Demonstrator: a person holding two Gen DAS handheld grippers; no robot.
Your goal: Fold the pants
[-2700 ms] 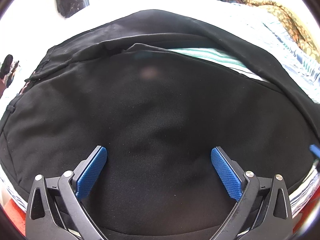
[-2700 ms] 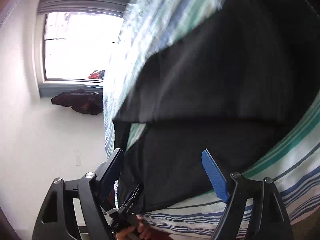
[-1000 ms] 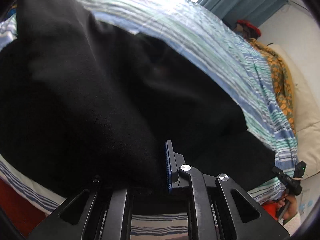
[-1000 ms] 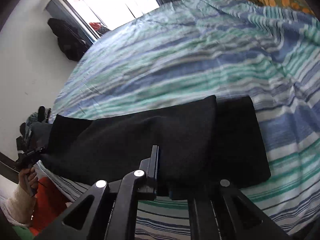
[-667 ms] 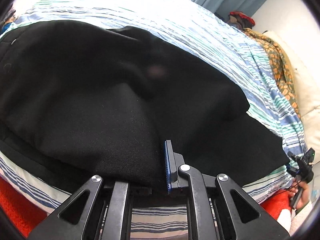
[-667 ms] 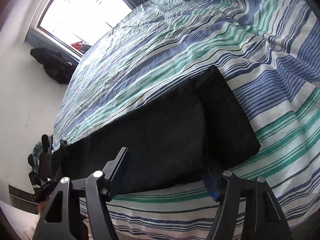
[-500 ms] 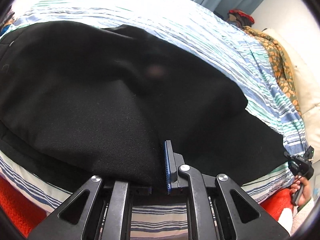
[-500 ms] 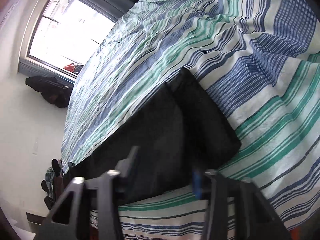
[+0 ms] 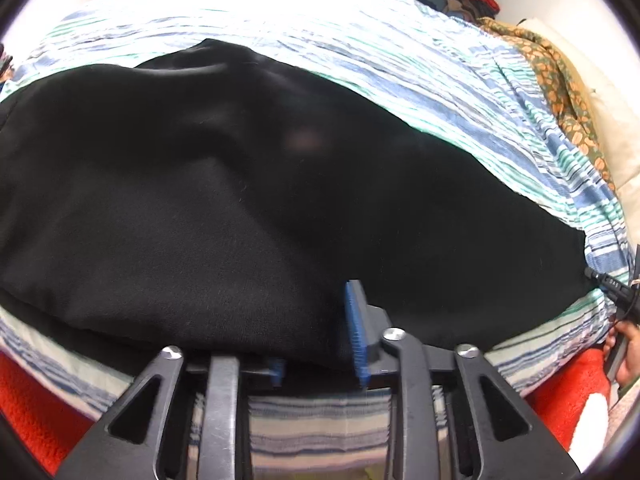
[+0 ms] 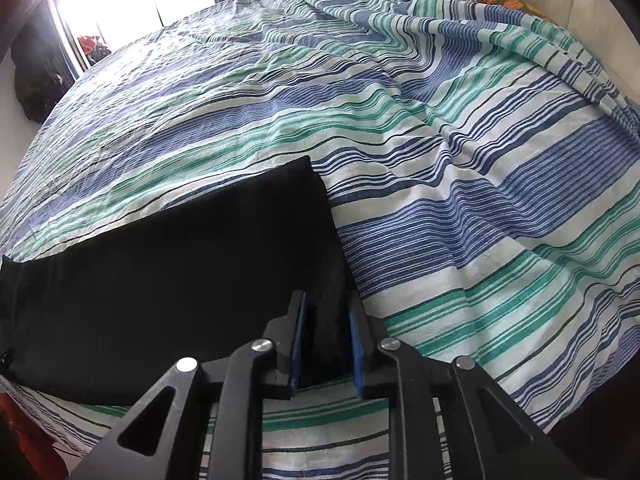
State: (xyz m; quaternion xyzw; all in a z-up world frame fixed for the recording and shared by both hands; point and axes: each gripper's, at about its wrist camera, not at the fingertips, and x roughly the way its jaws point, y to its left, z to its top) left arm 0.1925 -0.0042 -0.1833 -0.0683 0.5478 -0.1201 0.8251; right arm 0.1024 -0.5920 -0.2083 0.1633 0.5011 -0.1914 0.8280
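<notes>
The black pants [image 9: 248,184] lie lengthwise along the near edge of a striped bed [image 9: 460,80], one leg folded over the other. My left gripper [image 9: 316,340] is closed on the near edge of the pants at the wide waist end, with a small gap between the blue pads. The fabric drapes over the left pad. In the right wrist view the pants [image 10: 168,256] run off to the left. My right gripper [image 10: 326,344] is nearly closed on the near corner of the leg end, black cloth between its blue pads.
The blue, green and white striped sheet [image 10: 460,168] covers the bed beyond the pants. An orange floral blanket [image 9: 560,92] lies at the far right. A bright window [image 10: 120,4] is at the back. Red floor [image 9: 36,412] shows below the bed edge.
My right gripper opened, swung, then closed on the leg-end corner of the pants. My left gripper kept the waist edge, its pads parting slightly as the pants settled flatter on the bed.
</notes>
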